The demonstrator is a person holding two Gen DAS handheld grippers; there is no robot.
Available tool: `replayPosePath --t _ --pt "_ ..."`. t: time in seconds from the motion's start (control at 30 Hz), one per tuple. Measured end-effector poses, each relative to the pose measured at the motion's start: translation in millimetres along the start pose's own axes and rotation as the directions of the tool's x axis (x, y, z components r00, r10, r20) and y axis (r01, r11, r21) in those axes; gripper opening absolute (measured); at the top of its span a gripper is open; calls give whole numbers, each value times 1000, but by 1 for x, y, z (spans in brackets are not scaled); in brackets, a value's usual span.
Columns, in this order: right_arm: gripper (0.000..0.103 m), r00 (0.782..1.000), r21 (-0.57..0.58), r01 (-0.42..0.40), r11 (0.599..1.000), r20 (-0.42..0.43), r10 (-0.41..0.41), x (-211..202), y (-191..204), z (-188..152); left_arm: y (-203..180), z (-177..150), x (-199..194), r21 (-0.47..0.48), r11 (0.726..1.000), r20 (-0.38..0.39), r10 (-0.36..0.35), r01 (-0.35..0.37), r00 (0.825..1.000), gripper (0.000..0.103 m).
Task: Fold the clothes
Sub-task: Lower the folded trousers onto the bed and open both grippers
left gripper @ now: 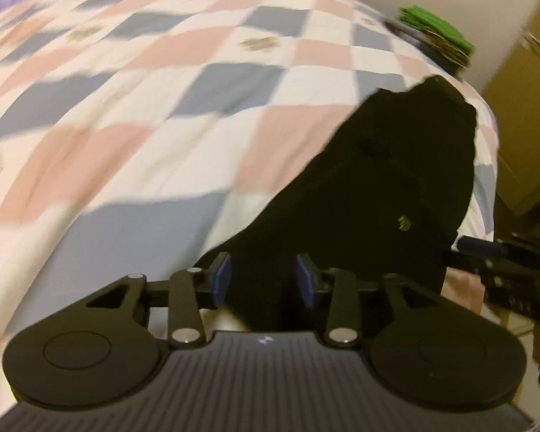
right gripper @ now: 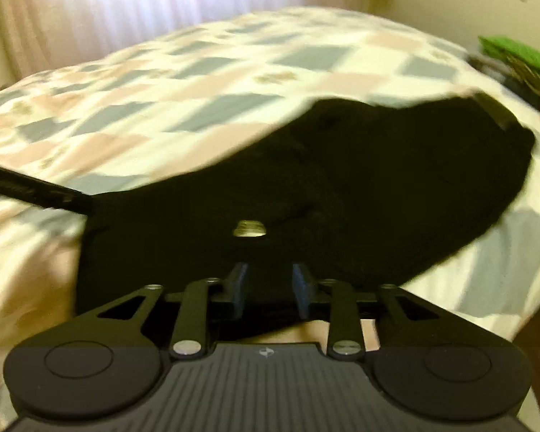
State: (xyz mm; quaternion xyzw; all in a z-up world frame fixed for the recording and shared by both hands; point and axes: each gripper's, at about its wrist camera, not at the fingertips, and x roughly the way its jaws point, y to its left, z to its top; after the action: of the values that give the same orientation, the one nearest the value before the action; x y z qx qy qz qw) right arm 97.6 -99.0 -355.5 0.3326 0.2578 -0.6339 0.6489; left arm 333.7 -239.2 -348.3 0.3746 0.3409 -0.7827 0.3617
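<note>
A black garment lies partly raised on a checked quilt of pink, grey and white squares. It has a small gold emblem. My left gripper holds the garment's near edge, and black cloth fills the gap between its blue pads. In the right wrist view the same garment spreads across the quilt, with my right gripper closed on the near edge below the emblem. Each gripper shows at the side of the other's view: the right gripper and the left gripper. Both views are blurred.
A green folded item on a dark pile sits at the bed's far right corner, the green item also showing in the right wrist view. A wooden cabinet stands to the right of the bed. A bright curtain hangs behind it.
</note>
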Motion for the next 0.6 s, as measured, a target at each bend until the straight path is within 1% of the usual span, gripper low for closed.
replayPosePath --t 0.03,0.07,0.13,0.23,0.27,0.3,0.37,0.4,0.43,0.47,0.5,0.53,0.6 --pt "48 999 -35 -34 999 4 35 -3 15 -2 9 -3 -3 -45 999 -18 -6 5 1000 36" --pt "54 998 -70 -68 995 5 69 -6 30 -4 17 -5 -4 -93 996 -31 -16 13 999 42" --pt "59 992 -141 -127 982 -8 127 -2 54 -8 32 -5 2 -200 979 -40 -54 45 998 48" --pt "63 989 -240 -150 959 -37 146 6 89 -26 51 -4 17 -341 934 -24 -125 110 992 48" --pt "69 988 -274 -154 949 -44 148 8 100 -31 55 -4 24 -372 919 -20 -147 129 989 48" --pt "71 991 -321 -131 938 -29 128 9 108 -36 56 -3 31 -386 913 -22 -155 135 988 48" --pt "72 994 -395 -104 913 -11 109 12 123 -42 58 -1 43 -409 901 -26 -170 145 985 46" --pt "72 996 -435 -78 897 0 86 15 130 -47 58 -1 45 -404 903 -26 -171 146 985 46" --pt "71 999 -497 -17 867 16 29 20 140 -53 57 -1 47 -401 904 -26 -173 148 985 46" --pt "71 999 -567 52 822 35 -39 28 151 -61 58 -1 48 -400 904 -26 -175 151 984 45" --pt "71 994 -620 104 777 55 -89 37 158 -68 58 -2 49 -400 904 -26 -178 153 984 44" --pt "71 987 -667 155 729 81 -136 45 165 -75 59 -2 50 -401 903 -27 -182 156 983 43" --pt "68 971 -712 237 661 151 -186 57 172 -87 61 -1 50 -402 902 -33 -189 160 981 42"
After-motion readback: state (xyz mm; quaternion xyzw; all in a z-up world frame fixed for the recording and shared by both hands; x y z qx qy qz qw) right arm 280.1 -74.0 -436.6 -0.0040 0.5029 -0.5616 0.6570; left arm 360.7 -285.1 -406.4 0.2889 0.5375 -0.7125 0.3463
